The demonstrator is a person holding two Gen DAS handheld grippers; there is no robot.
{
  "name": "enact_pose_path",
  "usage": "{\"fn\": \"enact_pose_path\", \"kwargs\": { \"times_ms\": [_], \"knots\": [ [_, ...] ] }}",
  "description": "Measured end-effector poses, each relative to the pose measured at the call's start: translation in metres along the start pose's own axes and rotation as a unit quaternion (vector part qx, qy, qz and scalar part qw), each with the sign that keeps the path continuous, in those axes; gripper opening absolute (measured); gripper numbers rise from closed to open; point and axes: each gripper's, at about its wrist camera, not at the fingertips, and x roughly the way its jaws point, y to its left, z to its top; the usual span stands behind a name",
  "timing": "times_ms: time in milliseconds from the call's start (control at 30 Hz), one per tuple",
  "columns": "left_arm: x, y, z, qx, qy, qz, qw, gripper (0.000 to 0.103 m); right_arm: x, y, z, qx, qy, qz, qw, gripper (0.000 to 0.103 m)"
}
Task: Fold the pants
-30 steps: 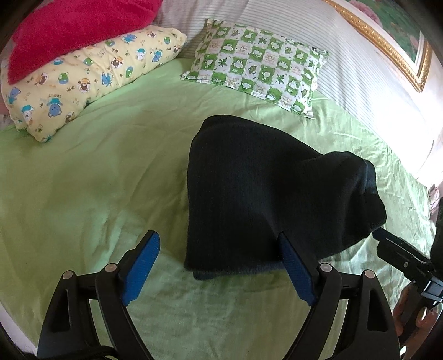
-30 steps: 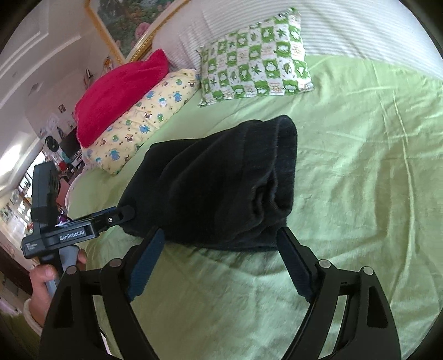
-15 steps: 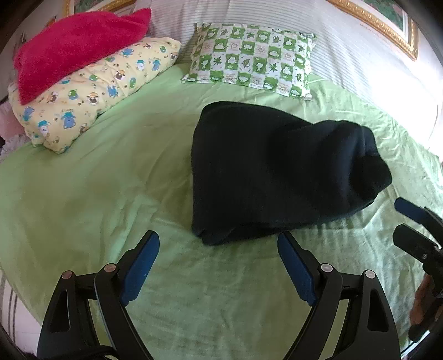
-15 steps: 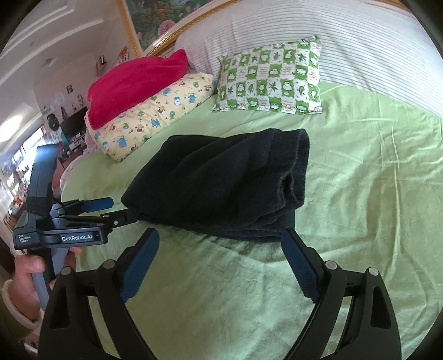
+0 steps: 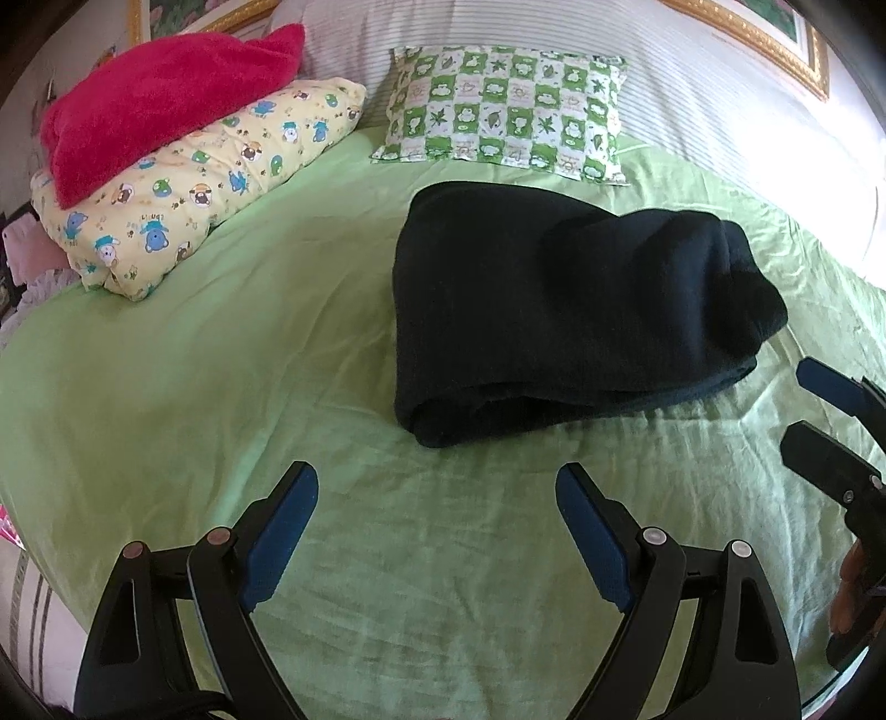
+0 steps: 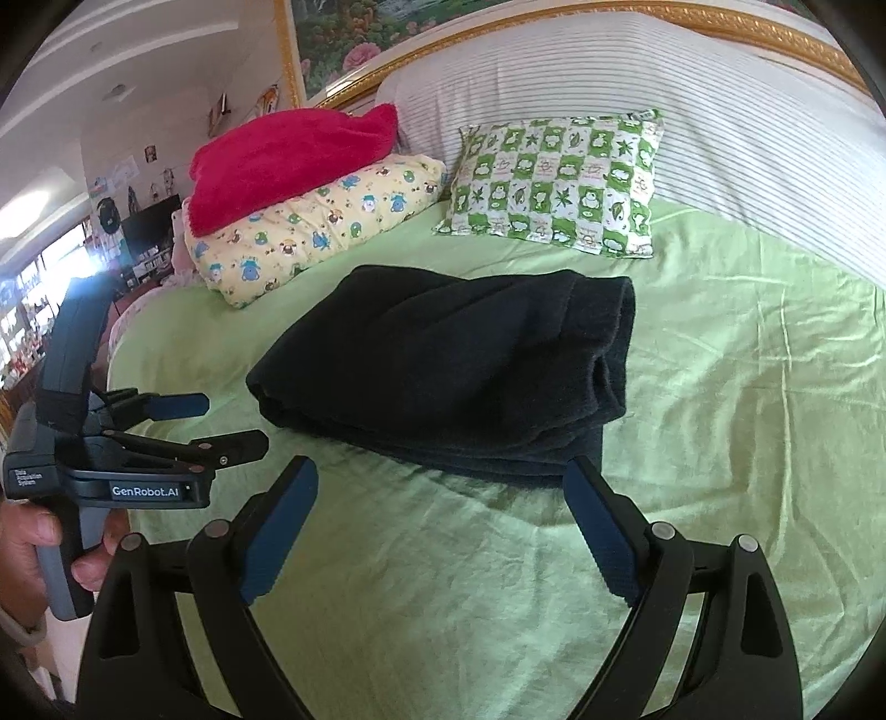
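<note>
We see the folded pants (image 5: 554, 310) at frame centre on the bed (image 5: 221, 354); left gripper (image 5: 437, 498) and right gripper (image 6: 440, 493) spread apart, empty.

- A green bed sheet (image 5: 221, 354) covers the mattress.
- A red towel (image 5: 160, 105) lies on a yellow cartoon-print pillow (image 5: 205, 183).
- A green-and-white checked pillow (image 6: 559, 183) leans against a striped headboard cushion (image 6: 720, 111).
- A gold-framed painting (image 6: 343, 39) hangs above.
</note>
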Motion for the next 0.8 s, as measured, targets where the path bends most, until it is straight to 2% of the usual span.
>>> {"fn": "enact_pose_path", "kwargs": {
  "times_ms": [367,800],
  "knots": [
    [0.009,-0.005,-0.005,0.004,0.002,-0.004,1.0,0.089,0.015,0.01,-0.008,-0.024,0.02,0.0,1.0,0.091],
    [0.024,-0.005,-0.002,0.004,0.016,-0.006,0.9998,0.089,0.031,0.001,-0.01,-0.01,0.044,-0.004,0.999,0.091]
  ]
}}
